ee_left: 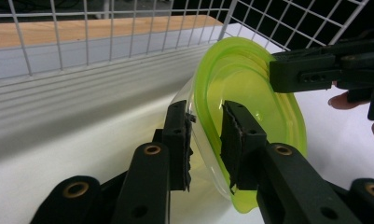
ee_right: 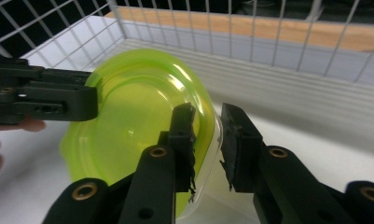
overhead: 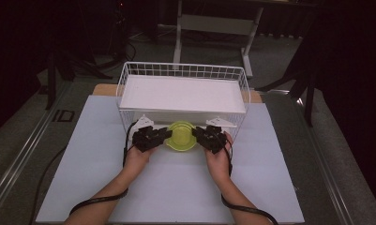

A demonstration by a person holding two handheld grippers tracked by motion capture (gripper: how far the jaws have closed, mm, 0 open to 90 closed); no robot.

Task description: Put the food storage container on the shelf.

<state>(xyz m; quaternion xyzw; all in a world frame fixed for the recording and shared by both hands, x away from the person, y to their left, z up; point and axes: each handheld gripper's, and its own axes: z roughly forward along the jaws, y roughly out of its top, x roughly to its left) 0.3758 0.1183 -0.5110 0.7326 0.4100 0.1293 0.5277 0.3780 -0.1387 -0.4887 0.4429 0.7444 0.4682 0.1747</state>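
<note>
The bowl (overhead: 181, 136) is clear plastic with a lime-green lid or rim, glossy and roundish; nothing shows inside it. It sits at the open front of the white wire basket (overhead: 129, 75), below the white board lying in the basket. The left gripper (ee_left: 207, 140) and right gripper (ee_right: 208, 142) each straddle the bowl's rim from opposite sides, jaws slightly parted, pads not pressing. No writing is readable on it.

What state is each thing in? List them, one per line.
Tub: lid on, upright on the table.
Left gripper: open, jaws astride the tub's rim.
Right gripper: open, jaws astride the opposite rim.
Basket: upright, white board across its top.
</note>
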